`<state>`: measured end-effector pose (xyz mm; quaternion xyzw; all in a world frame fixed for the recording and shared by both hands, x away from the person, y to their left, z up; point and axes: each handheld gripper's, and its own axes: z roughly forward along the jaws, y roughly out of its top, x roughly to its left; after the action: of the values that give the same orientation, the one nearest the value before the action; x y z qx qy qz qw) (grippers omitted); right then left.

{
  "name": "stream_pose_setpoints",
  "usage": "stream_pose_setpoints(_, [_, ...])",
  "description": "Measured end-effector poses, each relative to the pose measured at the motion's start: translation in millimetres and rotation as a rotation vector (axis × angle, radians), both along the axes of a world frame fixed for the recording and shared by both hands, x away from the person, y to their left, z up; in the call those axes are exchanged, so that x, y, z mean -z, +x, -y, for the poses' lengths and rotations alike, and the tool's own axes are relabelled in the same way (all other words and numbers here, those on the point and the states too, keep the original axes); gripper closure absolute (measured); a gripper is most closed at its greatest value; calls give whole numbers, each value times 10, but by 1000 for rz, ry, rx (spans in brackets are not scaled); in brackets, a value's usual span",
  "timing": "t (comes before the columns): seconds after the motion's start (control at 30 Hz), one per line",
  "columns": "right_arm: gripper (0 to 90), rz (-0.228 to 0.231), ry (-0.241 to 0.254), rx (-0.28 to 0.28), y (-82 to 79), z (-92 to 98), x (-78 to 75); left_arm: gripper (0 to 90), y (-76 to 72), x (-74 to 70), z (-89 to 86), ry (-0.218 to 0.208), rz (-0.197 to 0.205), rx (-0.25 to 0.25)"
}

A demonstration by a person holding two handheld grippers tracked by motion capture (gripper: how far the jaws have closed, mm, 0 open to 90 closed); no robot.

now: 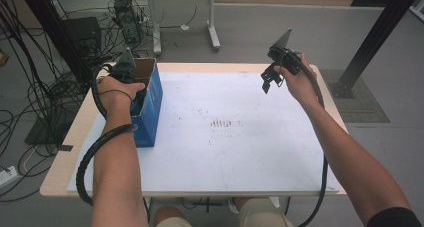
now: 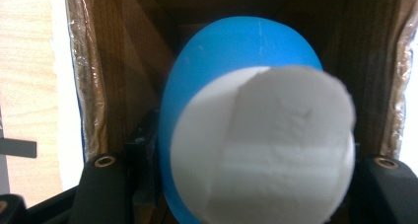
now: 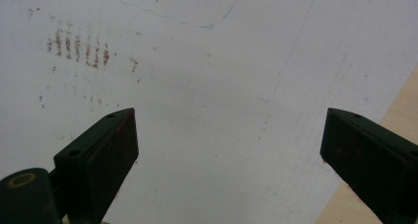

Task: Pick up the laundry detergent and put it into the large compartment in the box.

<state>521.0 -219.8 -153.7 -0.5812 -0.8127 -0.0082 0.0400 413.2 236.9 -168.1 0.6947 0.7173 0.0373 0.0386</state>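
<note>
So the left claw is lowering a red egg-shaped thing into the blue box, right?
Not quite: the egg-shaped thing is blue, not red, with a white end facing the camera, as the left gripper view shows. The left claw does hold it inside the blue box.

A light wooden desk (image 1: pixel 70 137) carries a large white sheet (image 1: pixel 240 152) that covers nearly all of its top and bears a small patch of brownish smudges (image 1: pixel 222 123) near its middle. An open blue cardboard box (image 1: pixel 150 104) stands upright on the sheet's left edge.
</note>
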Motion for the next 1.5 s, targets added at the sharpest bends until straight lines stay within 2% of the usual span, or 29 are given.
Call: stream_pose_setpoints(1.5, [77,4,6,9,-17,29,-14,367,11,3,1,0,-3,13])
